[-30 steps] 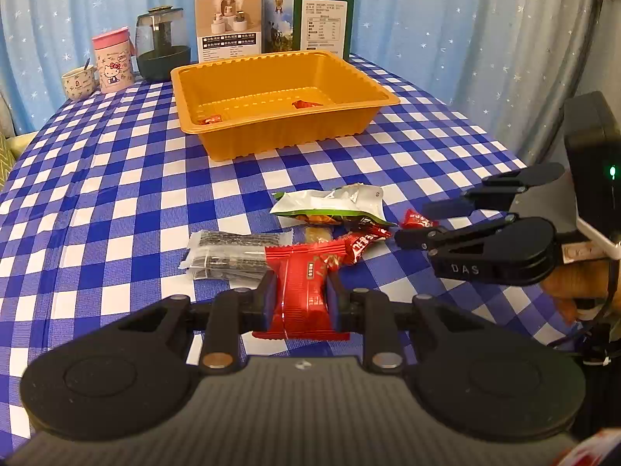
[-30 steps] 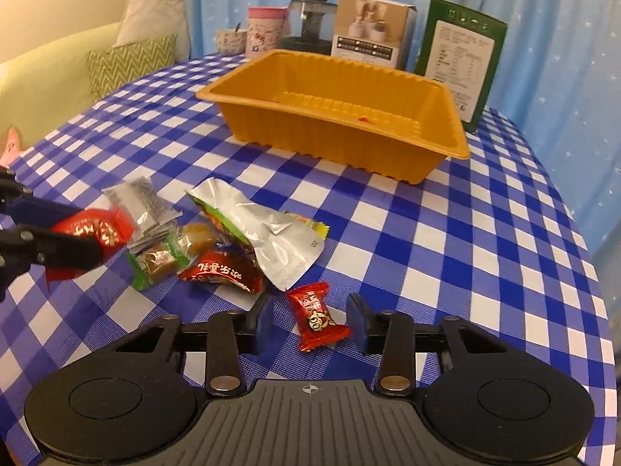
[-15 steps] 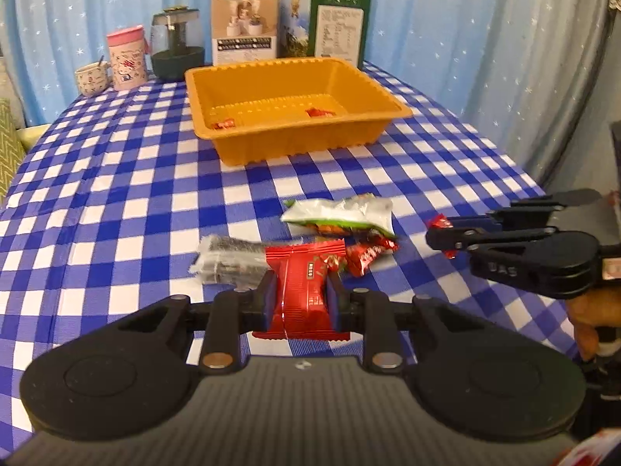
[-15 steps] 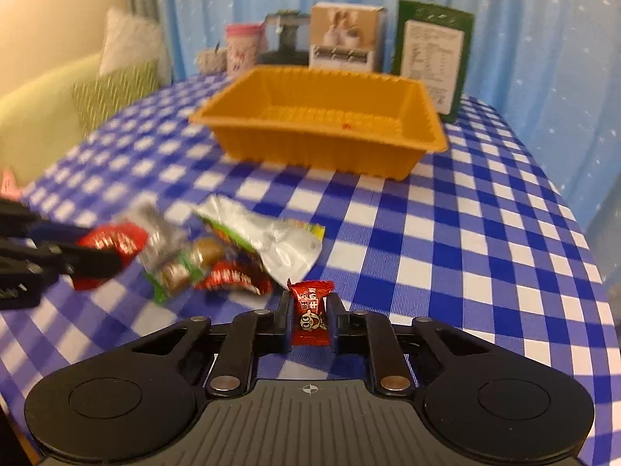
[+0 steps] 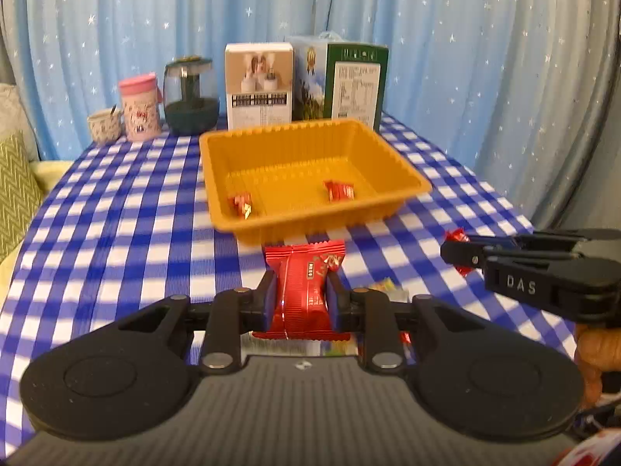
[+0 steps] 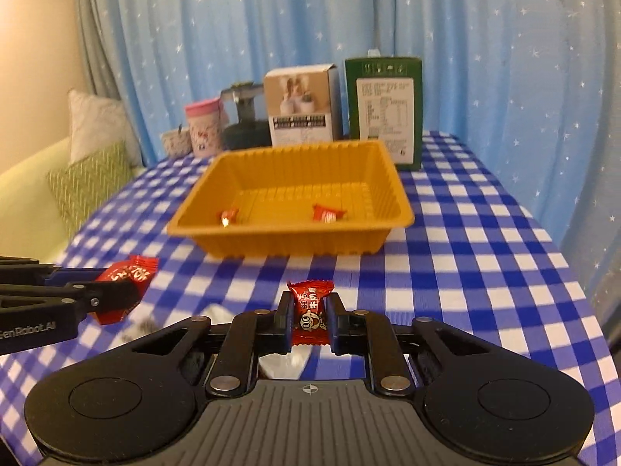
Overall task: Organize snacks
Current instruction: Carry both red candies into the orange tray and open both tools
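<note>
My left gripper (image 5: 302,298) is shut on a red snack pack (image 5: 304,291) and holds it above the checked table, short of the orange tray (image 5: 310,155). In the right wrist view the same pack (image 6: 126,285) shows at the left in that gripper (image 6: 112,295). My right gripper (image 6: 310,316) is shut on a small red candy (image 6: 310,310), also lifted off the table; in the left wrist view it (image 5: 452,250) comes in from the right with the candy (image 5: 457,237) at its tip. Two red candies (image 5: 338,191) (image 5: 241,204) lie in the tray.
Leftover snack wrappers (image 5: 388,285) (image 6: 217,312) lie on the table under the grippers, mostly hidden. Behind the tray stand a white box (image 5: 259,81), a green box (image 5: 355,79), a dark jar (image 5: 190,97), a pink cup (image 5: 139,106) and a small mug (image 5: 104,126). A sofa with cushions (image 6: 89,178) is at the left.
My right gripper closed on the small red candy and lifted it. Both grippers rose with their snacks and now sit closer to the tray; the loose snacks dropped below view.
</note>
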`<state>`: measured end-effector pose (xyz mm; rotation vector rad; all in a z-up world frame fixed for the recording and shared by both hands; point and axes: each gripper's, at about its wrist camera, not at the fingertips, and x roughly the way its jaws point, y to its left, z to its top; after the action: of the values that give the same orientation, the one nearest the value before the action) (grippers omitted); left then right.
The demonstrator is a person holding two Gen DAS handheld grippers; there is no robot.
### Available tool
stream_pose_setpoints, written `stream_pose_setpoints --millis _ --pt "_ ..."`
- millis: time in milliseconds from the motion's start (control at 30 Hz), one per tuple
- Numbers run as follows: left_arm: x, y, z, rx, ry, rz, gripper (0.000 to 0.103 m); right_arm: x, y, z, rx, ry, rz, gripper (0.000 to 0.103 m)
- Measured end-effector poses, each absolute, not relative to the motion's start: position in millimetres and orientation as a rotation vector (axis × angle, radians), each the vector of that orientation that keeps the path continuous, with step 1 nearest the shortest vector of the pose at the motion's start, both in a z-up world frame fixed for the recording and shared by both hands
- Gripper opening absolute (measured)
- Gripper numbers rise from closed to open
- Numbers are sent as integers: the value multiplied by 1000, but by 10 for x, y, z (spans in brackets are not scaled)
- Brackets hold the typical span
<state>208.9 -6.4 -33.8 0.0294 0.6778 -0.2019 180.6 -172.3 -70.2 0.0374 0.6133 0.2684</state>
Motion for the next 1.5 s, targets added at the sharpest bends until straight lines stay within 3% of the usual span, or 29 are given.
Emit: stream_pose_setpoints --millis 833,1500 --pt "3515 65 -452 -1 631 -215 23 3274 -1544 -604 149 569 194 17" --pt "3707 246 -584 -4 656 -154 31 3479 -1635 -786 211 625 173 17"
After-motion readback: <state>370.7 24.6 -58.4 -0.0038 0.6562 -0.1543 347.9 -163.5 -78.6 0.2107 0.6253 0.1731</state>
